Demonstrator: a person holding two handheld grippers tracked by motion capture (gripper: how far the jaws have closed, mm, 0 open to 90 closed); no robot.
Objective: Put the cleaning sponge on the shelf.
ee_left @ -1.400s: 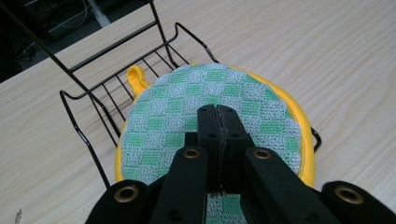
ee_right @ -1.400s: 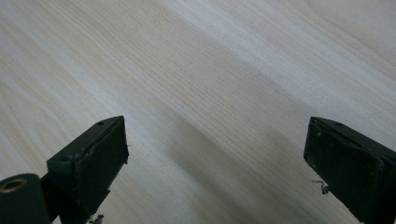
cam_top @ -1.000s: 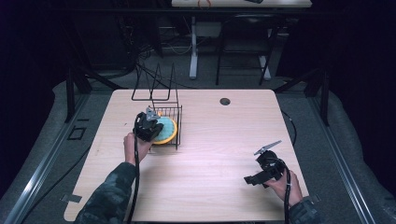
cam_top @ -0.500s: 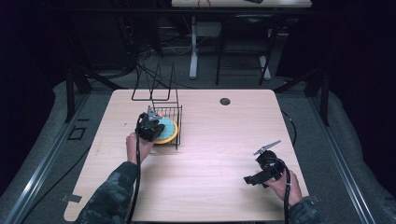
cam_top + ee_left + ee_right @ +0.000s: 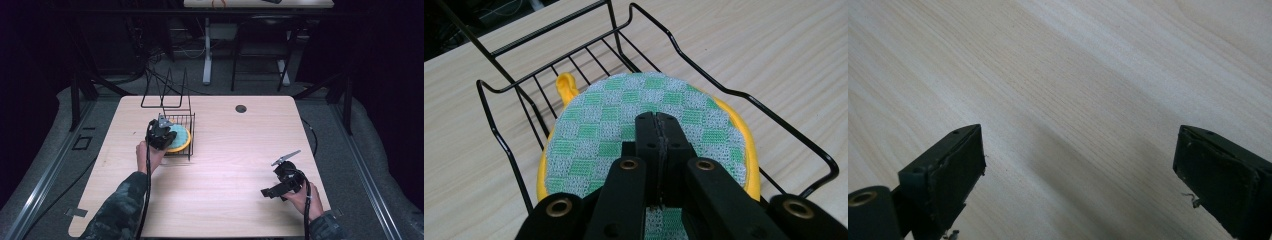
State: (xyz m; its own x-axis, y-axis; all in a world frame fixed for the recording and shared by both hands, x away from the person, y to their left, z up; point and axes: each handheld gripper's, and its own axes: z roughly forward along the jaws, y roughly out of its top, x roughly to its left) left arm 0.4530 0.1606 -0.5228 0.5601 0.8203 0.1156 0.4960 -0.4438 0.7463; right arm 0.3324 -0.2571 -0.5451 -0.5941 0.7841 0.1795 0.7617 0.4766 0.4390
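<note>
Left fingers (image 5: pixel 658 131): clenched together, tips above the round green-checked, yellow-rimmed cloth pot holder (image 5: pixel 599 130); whether they pinch it, unclear.
Pot holder: flat in the black wire basket (image 5: pixel 499 92), beneath the fingers, likely stowed.
Right fingers (image 5: pixel 1083 175): released, idle over bare wooden table (image 5: pixel 1088 70).

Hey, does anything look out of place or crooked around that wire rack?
Nothing stands out. The round green-checked pot holder lies flat inside the black wire rack, its yellow loop toward the back bars. The left gripper is shut above it.
</note>
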